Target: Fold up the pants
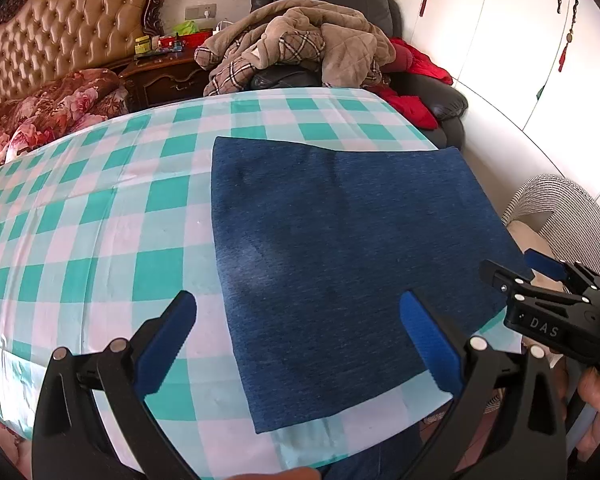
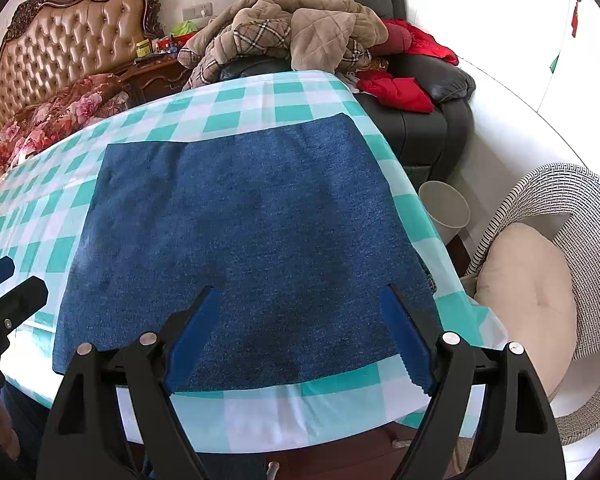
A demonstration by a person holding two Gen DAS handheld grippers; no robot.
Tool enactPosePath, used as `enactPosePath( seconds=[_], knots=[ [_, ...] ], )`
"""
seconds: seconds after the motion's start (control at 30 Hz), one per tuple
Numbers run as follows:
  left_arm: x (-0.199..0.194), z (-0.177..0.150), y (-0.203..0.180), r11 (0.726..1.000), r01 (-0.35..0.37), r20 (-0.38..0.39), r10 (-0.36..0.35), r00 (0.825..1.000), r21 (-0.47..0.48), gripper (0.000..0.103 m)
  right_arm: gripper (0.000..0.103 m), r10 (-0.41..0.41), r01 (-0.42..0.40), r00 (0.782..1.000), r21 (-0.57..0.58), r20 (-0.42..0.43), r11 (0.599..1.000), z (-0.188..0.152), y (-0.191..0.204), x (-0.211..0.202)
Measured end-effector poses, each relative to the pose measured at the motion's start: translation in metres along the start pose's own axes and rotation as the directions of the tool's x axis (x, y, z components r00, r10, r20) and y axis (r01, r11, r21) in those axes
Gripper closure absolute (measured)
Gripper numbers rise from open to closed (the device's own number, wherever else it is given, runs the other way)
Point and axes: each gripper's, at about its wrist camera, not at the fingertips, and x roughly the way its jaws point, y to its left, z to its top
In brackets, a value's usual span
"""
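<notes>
The pants (image 2: 236,248), of dark blue denim-like cloth, were seen folded into a flat, roughly square shape on the checked tablecloth (image 1: 100,216). They lay toward the table's right-hand side, their near edge just short of the table's near edge and their right edge close to the right-hand edge. No wrinkles or loose legs could be made out.

The right gripper (image 2: 300,340) was held above the near part of the pants with its blue pads spread wide and nothing between them. The left gripper (image 1: 300,344) was likewise spread wide and empty, poised over the near left corner of the pants, one pad over the cloth and the other over the tablecloth.

Beyond the far edge a dark armchair (image 2: 420,128) piled with a beige quilted blanket (image 2: 300,28) and red clothing (image 2: 396,92) was seen, with a tufted headboard (image 1: 60,40) to the left. A wicker chair (image 2: 572,240) with a cushion was placed to the right, beside a pale bin (image 2: 448,204).
</notes>
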Motion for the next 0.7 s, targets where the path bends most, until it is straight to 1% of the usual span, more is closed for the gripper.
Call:
enactPosePath(
  seconds=[0.17, 0.27, 0.33, 0.4, 0.5, 0.57, 0.6, 0.63, 0.7],
  knots=[
    [0.001, 0.0, -0.001, 1.0, 0.003, -0.002, -0.003, 1.0, 0.001, 0.001, 0.024, -0.001, 0.001, 1.0, 0.0, 0.0, 1.0, 0.0, 0.0, 0.0],
    [0.001, 0.001, -0.002, 1.0, 0.017, -0.005, -0.017, 1.0, -0.005, 0.001, 0.024, 0.0, 0.0, 1.0, 0.0, 0.0, 1.0, 0.0, 0.0, 0.0],
    [0.0, 0.0, -0.005, 1.0, 0.022, 0.014, -0.022, 1.0, 0.011, 0.001, 0.024, 0.0, 0.0, 1.0, 0.001, 0.0, 1.0, 0.0, 0.001, 0.0],
    [0.0, -0.002, -0.01, 0.998, 0.047, 0.002, -0.048, 0.999, 0.034, 0.001, 0.024, 0.0, 0.0, 1.0, 0.002, 0.0, 1.0, 0.0, 0.001, 0.0],
    [0.003, 0.001, -0.016, 0.997, 0.07, 0.008, -0.07, 0.998, 0.029, 0.001, 0.024, 0.003, -0.003, 1.0, 0.006, 0.003, 1.0, 0.0, -0.001, 0.0],
    [0.002, 0.003, -0.016, 0.99, 0.139, -0.001, -0.139, 0.99, 0.028, 0.001, 0.023, 0.007, -0.007, 1.0, 0.004, 0.009, 1.0, 0.0, 0.001, -0.002],
    [-0.001, 0.003, -0.016, 0.989, 0.146, 0.005, -0.146, 0.989, 0.037, 0.001, 0.021, 0.008, -0.008, 1.0, 0.003, 0.01, 1.0, 0.0, 0.001, -0.003],
    [-0.008, 0.004, -0.011, 0.99, 0.134, 0.025, -0.135, 0.991, 0.045, 0.001, 0.02, 0.009, -0.009, 1.0, -0.007, 0.016, 1.0, 0.001, 0.007, -0.004],
    [-0.022, 0.003, 0.005, 0.994, 0.104, 0.059, -0.105, 0.993, 0.019, 0.001, 0.019, 0.025, -0.024, 0.999, -0.035, 0.03, 0.999, 0.004, 0.019, -0.008]
  ],
)
